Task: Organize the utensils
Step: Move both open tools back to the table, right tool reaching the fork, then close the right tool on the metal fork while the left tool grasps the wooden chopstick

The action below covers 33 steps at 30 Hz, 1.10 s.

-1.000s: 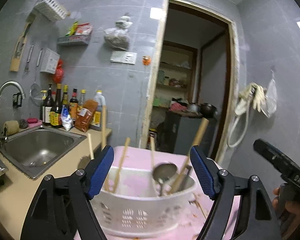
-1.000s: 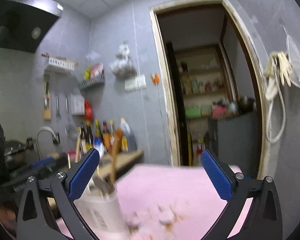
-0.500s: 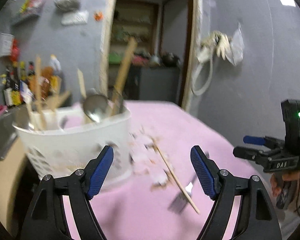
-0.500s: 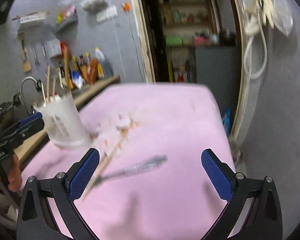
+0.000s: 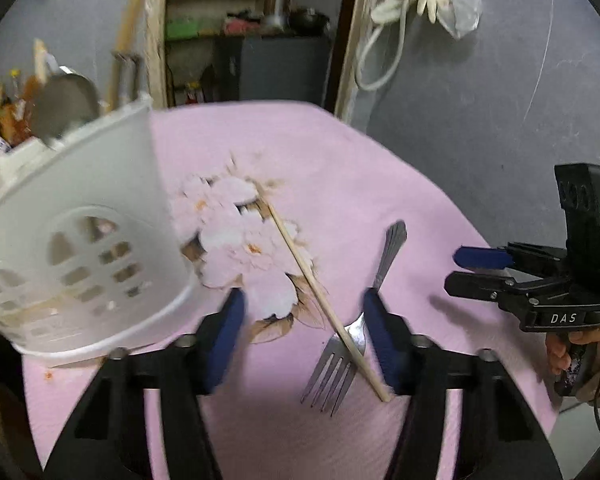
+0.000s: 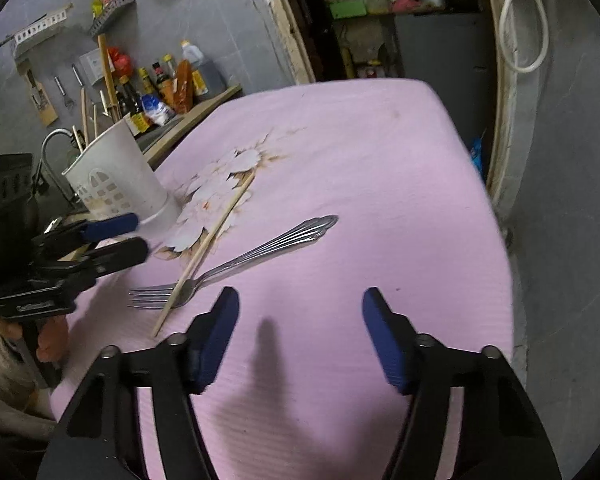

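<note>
On the pink bench: a fork and a single wooden chopstick lie loose, the chopstick crossing over the fork's neck just above the tines.
Holder: the white utensil holder stands near the bench's left edge, already carrying wooden sticks and a ladle (well apart from the fork's handle end).
Left gripper: jaws apart and empty, poised over the spot where chopstick and fork cross.
Right gripper: jaws apart and empty, hovering over bare cloth just beside the fork's tines.
Step in hand: likely picking up one of the two loose pieces to drop into the holder.
How to do it well: the chopstick lies on top, so it looks the sensible first pick; closing across its width near the middle should keep it from pivoting.
Risk: pinching both at the crossing could drag the fork along.
Cloth: soft and ribbed, so a low approach may snag it.
</note>
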Available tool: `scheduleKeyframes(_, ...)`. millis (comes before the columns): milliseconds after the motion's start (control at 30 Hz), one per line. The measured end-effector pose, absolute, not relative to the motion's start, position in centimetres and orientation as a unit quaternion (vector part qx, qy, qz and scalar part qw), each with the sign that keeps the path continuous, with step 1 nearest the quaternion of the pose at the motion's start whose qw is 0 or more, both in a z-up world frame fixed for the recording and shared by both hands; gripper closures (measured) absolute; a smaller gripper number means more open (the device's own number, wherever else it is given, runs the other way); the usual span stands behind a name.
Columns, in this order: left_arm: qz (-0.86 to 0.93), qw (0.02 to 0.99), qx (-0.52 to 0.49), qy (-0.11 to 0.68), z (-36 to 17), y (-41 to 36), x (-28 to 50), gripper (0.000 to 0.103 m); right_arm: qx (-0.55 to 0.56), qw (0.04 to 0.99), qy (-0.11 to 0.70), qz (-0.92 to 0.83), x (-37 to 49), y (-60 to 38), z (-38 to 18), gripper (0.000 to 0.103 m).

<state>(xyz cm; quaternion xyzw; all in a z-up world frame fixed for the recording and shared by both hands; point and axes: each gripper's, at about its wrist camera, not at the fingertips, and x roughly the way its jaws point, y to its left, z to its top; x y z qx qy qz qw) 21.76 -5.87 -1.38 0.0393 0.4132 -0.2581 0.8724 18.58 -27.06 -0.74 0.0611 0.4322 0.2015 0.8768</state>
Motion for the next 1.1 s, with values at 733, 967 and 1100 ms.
scheduleKeyframes(733, -0.269, 0.827, 0.004, 0.493, -4.1, -7.2, 25.7, 0.094, 0.175, 0.828, 0.482, 0.228, 26.0, -26.4, -2.3, 0.094)
scheduleKeyframes(967, -0.263, 0.827, -0.018, 0.497, -4.2, -6.4, 24.5, 0.095, 0.165, 0.826, 0.484, 0.238, 28.9, -25.1, -2.6, 0.098)
scheduleKeyframes(1100, -0.252, 0.829, -0.035, 0.498, -3.8, -5.3, 23.3, 0.095, 0.158, 0.815, 0.495, 0.257, 29.7, -23.7, -3.0, 0.095)
